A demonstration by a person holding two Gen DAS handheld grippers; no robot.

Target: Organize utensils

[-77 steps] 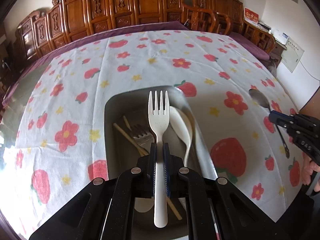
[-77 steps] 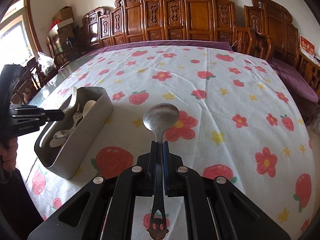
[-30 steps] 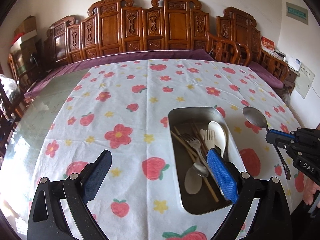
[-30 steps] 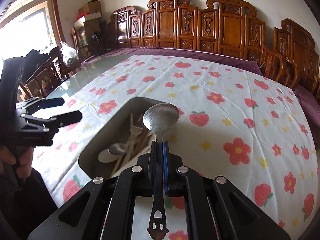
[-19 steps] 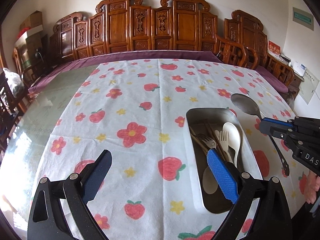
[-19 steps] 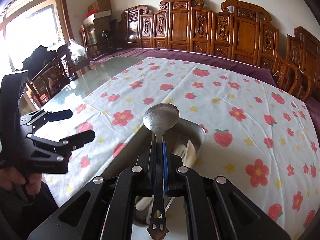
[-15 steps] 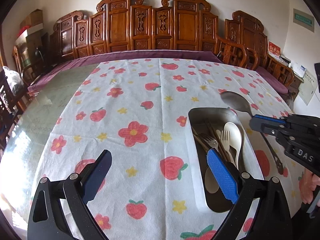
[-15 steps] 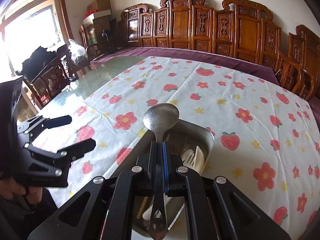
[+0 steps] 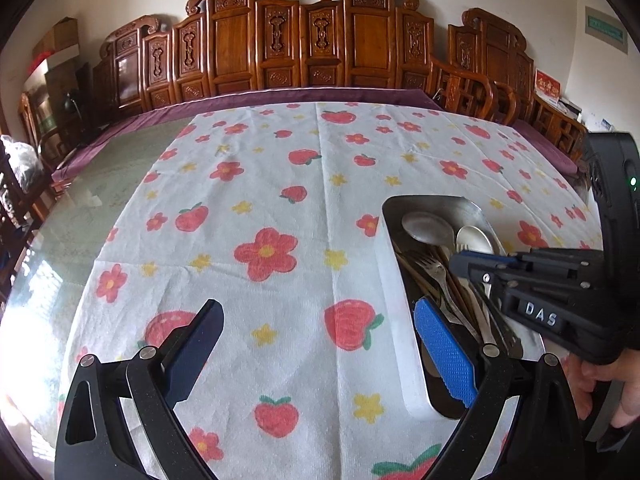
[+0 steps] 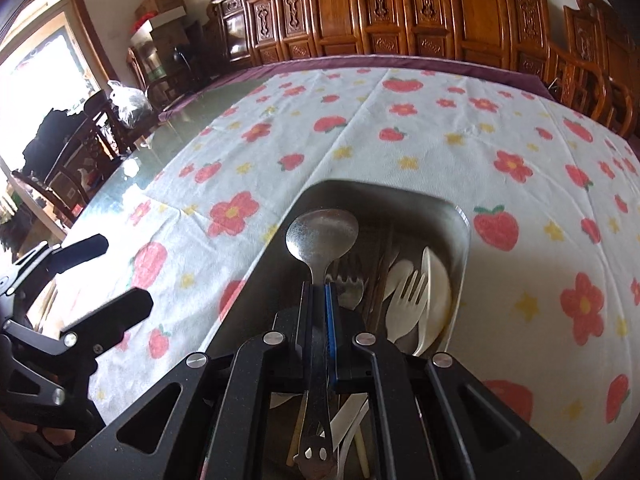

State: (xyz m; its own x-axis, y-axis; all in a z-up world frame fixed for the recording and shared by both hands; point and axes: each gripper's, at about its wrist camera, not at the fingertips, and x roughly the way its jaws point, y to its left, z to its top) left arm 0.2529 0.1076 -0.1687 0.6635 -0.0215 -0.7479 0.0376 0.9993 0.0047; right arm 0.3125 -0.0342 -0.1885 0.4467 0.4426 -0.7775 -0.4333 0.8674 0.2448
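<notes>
Right wrist view looks down along the right gripper (image 10: 320,304), whose two pads are clamped tight on the handle of a metal spoon (image 10: 322,236). The spoon's bowl points forward, over the inside of a grey metal tray (image 10: 460,216) that sits on a white tablecloth (image 10: 400,136) printed with red flowers, strawberries and yellow stars. Whether the spoon touches anything in the tray cannot be told. Inside the tray lie a white plastic fork (image 10: 406,300), a white plastic spoon (image 10: 438,292), a metal fork (image 10: 350,292) and wooden chopsticks (image 10: 378,280), all lying lengthwise and overlapping. At the left edge of this view the left gripper (image 10: 104,276) stands over the cloth beside the tray, its fingers spread wide with nothing between them.

From the left wrist view, the left gripper (image 9: 320,344) is wide open and empty above the cloth, its blue pad (image 9: 444,356) in front of the tray's near left side. The tray (image 9: 396,280) is at right, and the right gripper (image 9: 464,260) reaches over it from the right, a hand (image 9: 608,384) holding its grip. Carved wooden chairs (image 9: 304,40) line the far wall.
</notes>
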